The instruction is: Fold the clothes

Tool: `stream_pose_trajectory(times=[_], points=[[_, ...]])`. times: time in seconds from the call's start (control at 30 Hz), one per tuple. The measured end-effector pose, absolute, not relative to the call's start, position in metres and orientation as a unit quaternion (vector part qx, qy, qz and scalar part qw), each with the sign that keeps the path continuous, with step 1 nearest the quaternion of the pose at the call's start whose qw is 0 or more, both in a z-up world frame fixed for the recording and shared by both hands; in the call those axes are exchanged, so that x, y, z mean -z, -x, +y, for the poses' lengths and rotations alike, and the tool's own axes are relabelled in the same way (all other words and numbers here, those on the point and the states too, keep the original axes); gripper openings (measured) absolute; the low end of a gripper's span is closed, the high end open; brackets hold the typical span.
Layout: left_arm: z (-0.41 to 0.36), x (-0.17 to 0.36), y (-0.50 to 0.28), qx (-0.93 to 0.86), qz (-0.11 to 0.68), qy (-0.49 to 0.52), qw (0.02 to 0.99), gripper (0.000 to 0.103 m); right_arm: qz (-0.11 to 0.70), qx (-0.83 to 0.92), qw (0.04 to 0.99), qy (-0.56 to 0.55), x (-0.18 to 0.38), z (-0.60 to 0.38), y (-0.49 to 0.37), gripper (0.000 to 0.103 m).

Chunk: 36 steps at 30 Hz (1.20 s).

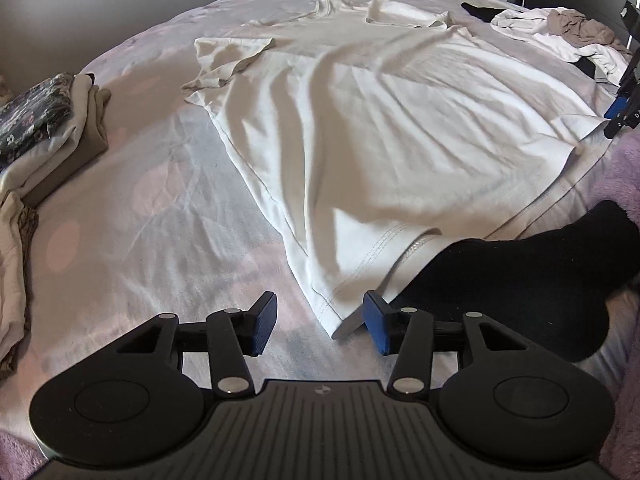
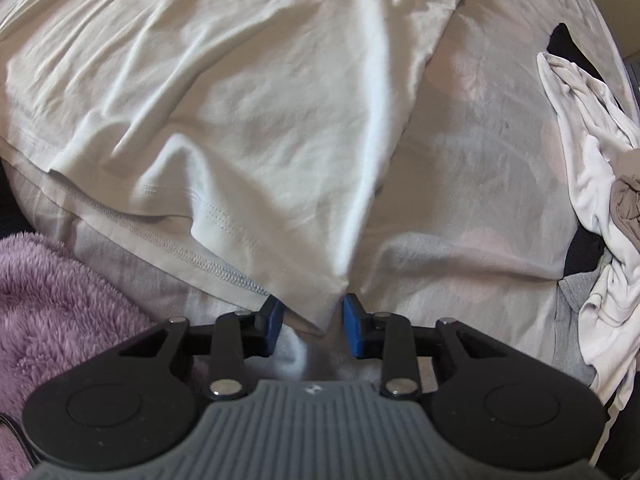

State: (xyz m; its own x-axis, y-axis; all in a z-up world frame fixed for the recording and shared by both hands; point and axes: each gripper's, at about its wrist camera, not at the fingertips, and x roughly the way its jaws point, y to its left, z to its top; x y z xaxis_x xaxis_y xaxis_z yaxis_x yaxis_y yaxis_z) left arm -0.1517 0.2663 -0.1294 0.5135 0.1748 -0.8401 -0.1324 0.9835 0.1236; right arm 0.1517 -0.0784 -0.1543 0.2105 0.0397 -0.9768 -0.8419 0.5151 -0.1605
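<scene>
White T-shirt (image 2: 224,92) hem corner between right gripper (image 2: 313,322) fingers, ungripped.

My left wrist camera looks low across the bed (image 1: 132,216) toward twelve o'clock, taking in the whole white T-shirt (image 1: 360,120). My right wrist camera tips steeply down, close over the shirt's hem corner (image 2: 316,304). Both share that shirt.
</scene>
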Motion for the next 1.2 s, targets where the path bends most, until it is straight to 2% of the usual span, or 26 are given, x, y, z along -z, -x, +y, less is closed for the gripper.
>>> stream_pose_trajectory(times=[0.2,0.27,0.3,0.43,0.47,0.5,0.53,0.57,0.73,0.9,1.03,1.2], points=[[0.253,0.143,0.15,-0.074,0.506,-0.066,0.857,0.044,0.527,-0.334,0.681,0.383,0.157,-0.08,-0.144,0.036],[0.256,0.147,0.149,-0.093,0.51,-0.064,0.853,0.038,0.525,-0.333,0.682,0.384,0.158,-0.081,-0.143,0.036],[0.259,0.147,0.149,-0.101,0.508,-0.062,0.853,0.031,0.525,-0.335,0.682,0.385,0.157,-0.082,-0.142,0.036],[0.261,0.147,0.149,-0.109,0.496,-0.065,0.859,0.029,0.52,-0.331,0.684,0.391,0.157,-0.076,-0.141,0.035],[0.259,0.148,0.148,-0.11,0.495,-0.071,0.859,0.025,0.517,-0.324,0.688,0.391,0.158,-0.075,-0.141,0.032],[0.257,0.149,0.148,-0.111,0.496,-0.078,0.858,0.02,0.515,-0.319,0.692,0.392,0.158,-0.075,-0.14,0.019],[0.255,0.149,0.148,-0.113,0.496,-0.084,0.857,0.008,0.513,-0.314,0.695,0.393,0.157,-0.076,-0.139,0.014],[0.255,0.149,0.148,-0.114,0.496,-0.084,0.857,0.002,0.511,-0.309,0.699,0.394,0.157,-0.076,-0.139,0.013],[0.261,0.133,0.155,-0.137,0.467,-0.078,0.87,0.001,0.5,-0.286,0.732,0.363,0.13,-0.09,-0.142,0.003],[0.274,0.084,0.172,-0.16,0.416,-0.06,0.893,0.001,0.5,-0.273,0.76,0.314,0.088,-0.108,-0.153,0.002],[0.272,0.053,0.181,-0.145,0.405,-0.091,0.898,0.001,0.483,-0.267,0.766,0.33,0.06,-0.111,-0.155,0.001],[0.266,0.077,0.178,-0.097,0.453,-0.116,0.878,0.001,0.516,-0.262,0.727,0.37,0.089,-0.111,-0.156,0.001]])
